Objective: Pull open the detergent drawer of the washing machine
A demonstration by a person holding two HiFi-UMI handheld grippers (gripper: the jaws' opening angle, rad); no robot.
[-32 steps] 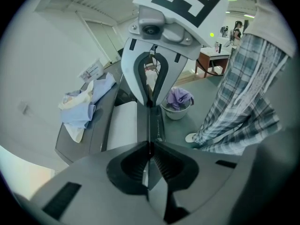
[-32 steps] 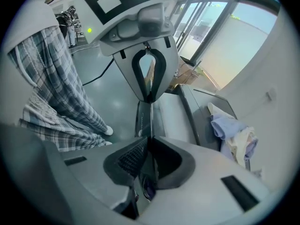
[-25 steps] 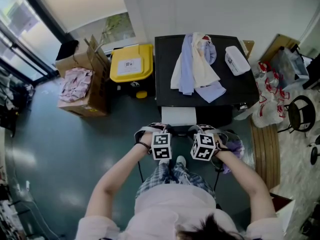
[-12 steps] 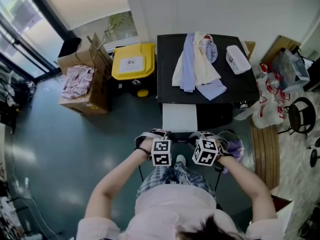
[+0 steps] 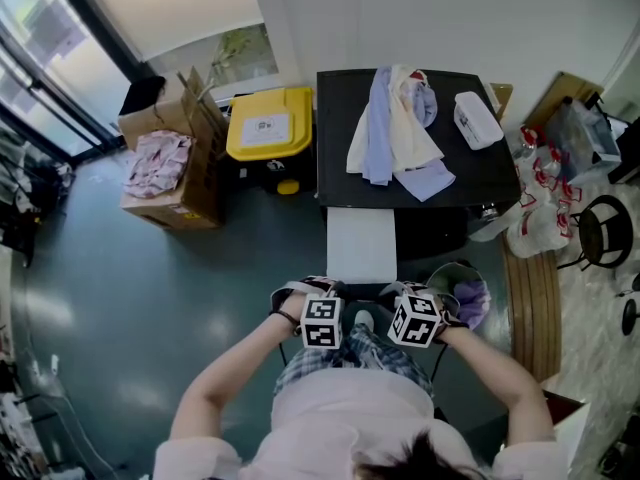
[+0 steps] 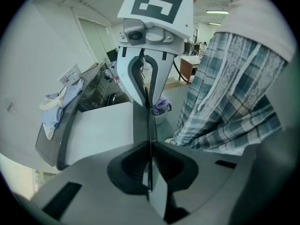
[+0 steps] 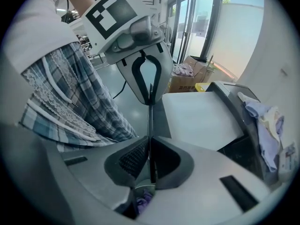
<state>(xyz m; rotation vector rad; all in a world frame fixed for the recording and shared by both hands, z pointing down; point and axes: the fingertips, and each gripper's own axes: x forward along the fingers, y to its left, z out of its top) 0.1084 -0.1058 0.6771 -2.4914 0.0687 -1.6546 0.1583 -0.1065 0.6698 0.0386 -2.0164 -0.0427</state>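
Far out to the left of the left gripper [image 5: 328, 290], the cardboard box [image 5: 170, 173] and the yellow bin [image 5: 268, 123] sit as before. The change is all in the middle.

The left gripper has its jaws nearly together, pinching the thin dark front lip [image 6: 149, 125] of the drawer [image 5: 361, 245]. The right gripper [image 5: 398, 290], just beside it on the same lip, is clamped in the same narrow way. A second ago only a short white strip of drawer showed ahead of the two grippers, tucked against the front of the washing machine [image 5: 340, 168]. Now a long white slab reaches from the machine's front edge out to the fingertips, and both hands have come back toward the person's body.

In the left gripper view the drawer lies to that gripper's left, with the machine beyond it. In the right gripper view it lies to that gripper's right. So the pull is well under way. I judge the drawer to be close to fully out, though nothing shows whether it has met its stop.

Beyond the grippers, the clothes [image 5: 395, 133] and the white box [image 5: 476, 120] on top of the machine have not shifted. Just to the right of the right gripper stands a bucket [image 5: 450, 268] with something purple in it, close enough to be bumped if the hands keep drawing back.
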